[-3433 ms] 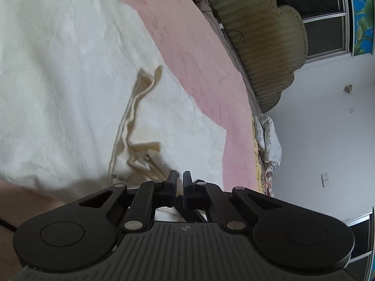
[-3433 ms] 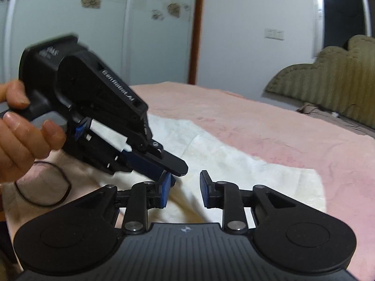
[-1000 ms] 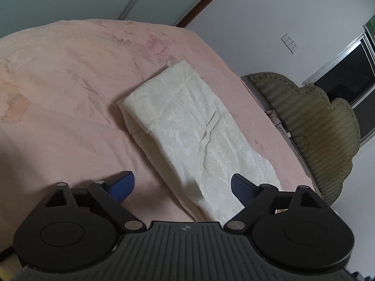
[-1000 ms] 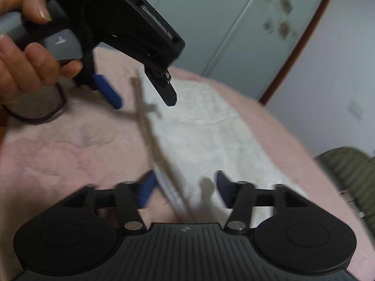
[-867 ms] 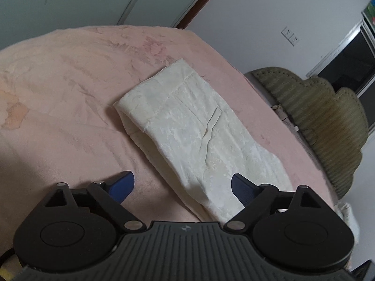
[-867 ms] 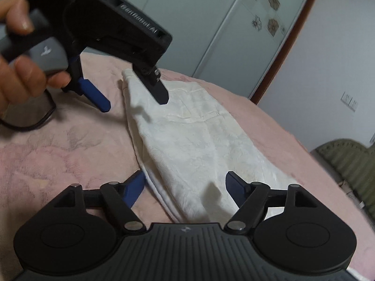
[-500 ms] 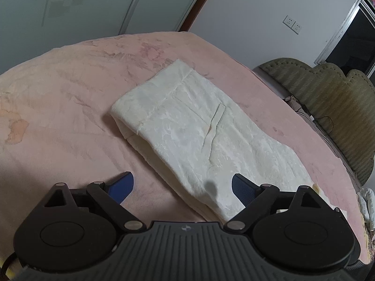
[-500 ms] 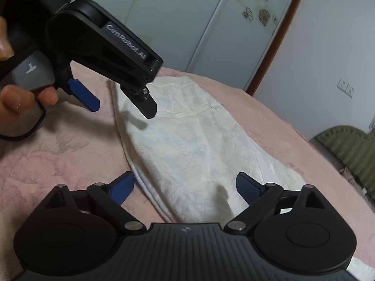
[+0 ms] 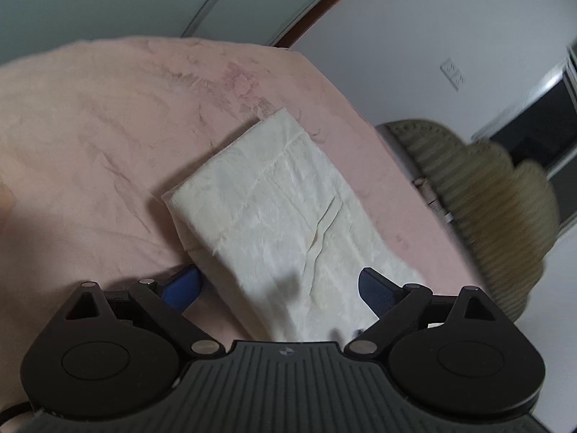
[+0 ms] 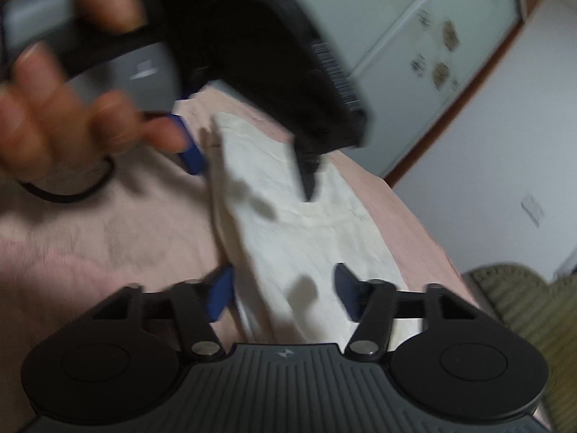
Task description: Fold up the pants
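The left gripper [image 9: 279, 285] hangs with its jaws spread wide, gripping nothing, its blue pads [image 9: 182, 287] straddling the near end of the cream pants [image 9: 285, 216], which lie folded into a long strip on the pink bedspread [image 9: 90, 137], running from 6 o'clock up toward 12 o'clock in the left wrist view. The right gripper [image 10: 283, 290] is likewise released, its fingertips on either side of the same strip's near end. Only the right wrist view shows the left gripper from outside: its body is blurred at 11 o'clock, tilted down, one dark fingertip over the cloth; contact cannot be told. That view alone also shows the left hand [image 10: 68, 115] wrapped round the grey handle, fingers curled, blurred. Only the left wrist view gives the pants sharply, with a crease across the top layer, and the scalloped olive headboard [image 9: 505, 223] at 3 o'clock
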`<act>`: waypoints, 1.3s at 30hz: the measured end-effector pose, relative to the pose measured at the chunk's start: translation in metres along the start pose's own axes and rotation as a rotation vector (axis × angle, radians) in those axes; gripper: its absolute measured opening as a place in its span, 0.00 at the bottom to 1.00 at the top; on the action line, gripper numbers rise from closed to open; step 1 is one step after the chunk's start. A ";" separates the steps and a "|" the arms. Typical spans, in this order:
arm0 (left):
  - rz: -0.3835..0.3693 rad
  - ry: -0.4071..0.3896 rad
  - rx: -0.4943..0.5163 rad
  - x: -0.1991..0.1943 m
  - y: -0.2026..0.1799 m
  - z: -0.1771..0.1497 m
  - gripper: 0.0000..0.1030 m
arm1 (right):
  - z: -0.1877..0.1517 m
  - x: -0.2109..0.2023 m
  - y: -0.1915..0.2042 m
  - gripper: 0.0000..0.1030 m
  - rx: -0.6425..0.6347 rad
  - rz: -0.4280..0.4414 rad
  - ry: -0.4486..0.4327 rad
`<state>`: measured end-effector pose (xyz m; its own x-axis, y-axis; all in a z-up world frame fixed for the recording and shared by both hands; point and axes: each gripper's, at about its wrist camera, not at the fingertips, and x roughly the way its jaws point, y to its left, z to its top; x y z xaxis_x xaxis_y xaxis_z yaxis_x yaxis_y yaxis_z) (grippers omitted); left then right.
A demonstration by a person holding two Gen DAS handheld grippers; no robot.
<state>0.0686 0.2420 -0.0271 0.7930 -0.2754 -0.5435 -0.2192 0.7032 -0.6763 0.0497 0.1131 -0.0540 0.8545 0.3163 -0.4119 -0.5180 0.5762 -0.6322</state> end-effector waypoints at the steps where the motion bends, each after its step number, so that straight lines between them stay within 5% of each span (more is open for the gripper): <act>1: -0.024 0.006 -0.034 0.002 0.005 0.004 0.91 | 0.004 0.004 0.005 0.36 -0.027 -0.001 0.000; 4: -0.083 0.017 -0.113 0.009 0.014 0.014 0.91 | 0.012 0.013 0.009 0.26 -0.047 0.007 0.001; 6: -0.096 0.016 -0.122 0.013 0.014 0.017 0.82 | 0.014 0.014 -0.006 0.24 0.085 0.063 0.008; 8: -0.083 0.043 -0.102 0.021 0.011 0.020 0.28 | 0.012 0.015 -0.028 0.24 0.227 0.127 0.018; 11: -0.031 0.064 -0.112 0.030 0.016 0.019 0.10 | 0.005 0.008 -0.064 0.26 0.392 0.354 0.023; 13: -0.042 0.041 -0.092 0.028 0.015 0.017 0.09 | -0.004 -0.007 -0.088 0.26 0.492 0.451 -0.027; 16: -0.006 0.002 -0.031 0.026 0.007 0.011 0.08 | -0.018 -0.019 -0.124 0.26 0.636 0.393 -0.054; 20: 0.068 -0.069 0.132 0.020 -0.018 0.002 0.07 | -0.030 0.020 -0.143 0.26 0.668 0.249 0.107; 22: 0.097 -0.110 0.229 0.015 -0.036 -0.006 0.07 | -0.042 0.050 -0.134 0.26 0.669 0.293 0.235; 25: 0.137 -0.168 0.370 0.007 -0.062 -0.019 0.06 | -0.041 0.050 -0.130 0.29 0.659 0.296 0.198; 28: 0.136 -0.199 0.431 0.000 -0.082 -0.027 0.06 | -0.048 0.044 -0.148 0.29 0.807 0.363 0.140; 39: 0.005 -0.227 0.578 -0.015 -0.148 -0.060 0.07 | -0.057 0.014 -0.191 0.30 0.899 0.358 0.050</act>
<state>0.0555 0.1024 0.0512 0.9078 -0.1699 -0.3834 0.0700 0.9628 -0.2609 0.1579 -0.0357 0.0232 0.6384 0.5645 -0.5233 -0.5072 0.8199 0.2655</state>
